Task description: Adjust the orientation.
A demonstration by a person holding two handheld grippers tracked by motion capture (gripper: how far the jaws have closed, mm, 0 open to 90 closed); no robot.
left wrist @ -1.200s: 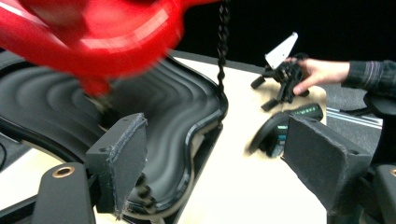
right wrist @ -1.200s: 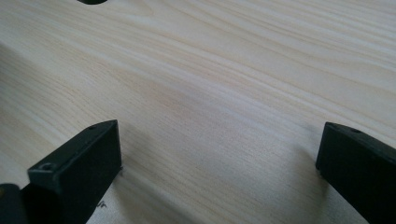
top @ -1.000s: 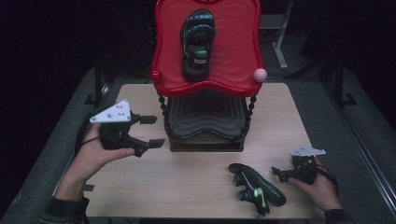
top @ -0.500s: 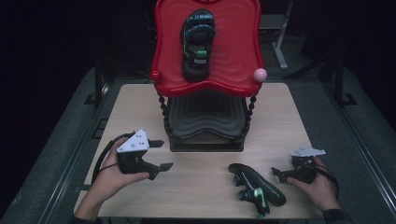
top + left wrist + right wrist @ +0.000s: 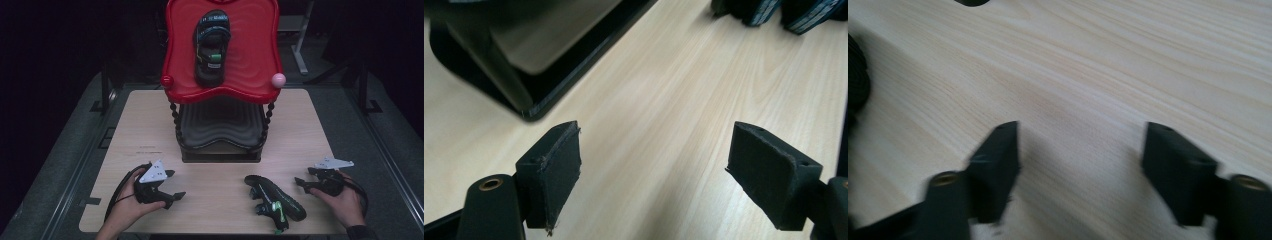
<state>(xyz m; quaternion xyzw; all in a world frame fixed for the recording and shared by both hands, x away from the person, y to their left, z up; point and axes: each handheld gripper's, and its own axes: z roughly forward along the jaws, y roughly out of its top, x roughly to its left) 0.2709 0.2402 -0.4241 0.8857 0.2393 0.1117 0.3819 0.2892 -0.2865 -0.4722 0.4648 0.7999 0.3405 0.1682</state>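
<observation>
One black sandal (image 5: 211,47) lies on the red top tray (image 5: 175,50) of a two-tier stand. A second black sandal (image 5: 274,197) with green trim lies on the wooden table near the front right. My left gripper (image 5: 177,184) is low over the table at the front left, open, with bare wood between its jaws (image 5: 656,170). My right gripper (image 5: 303,176) rests just right of the table sandal and points at it. Its jaws have just been closing, but they stand apart with nothing between them (image 5: 1080,160).
The stand's black lower tray (image 5: 220,125) and base (image 5: 549,75) occupy the table's middle. A pink knob (image 5: 278,79) and a red knob (image 5: 167,80) stick out at the top tray's front corners. The table's front edge is close to both hands.
My left hand has brought its gripper down and toward the front of the table. The right hand and the table sandal have stayed in place.
</observation>
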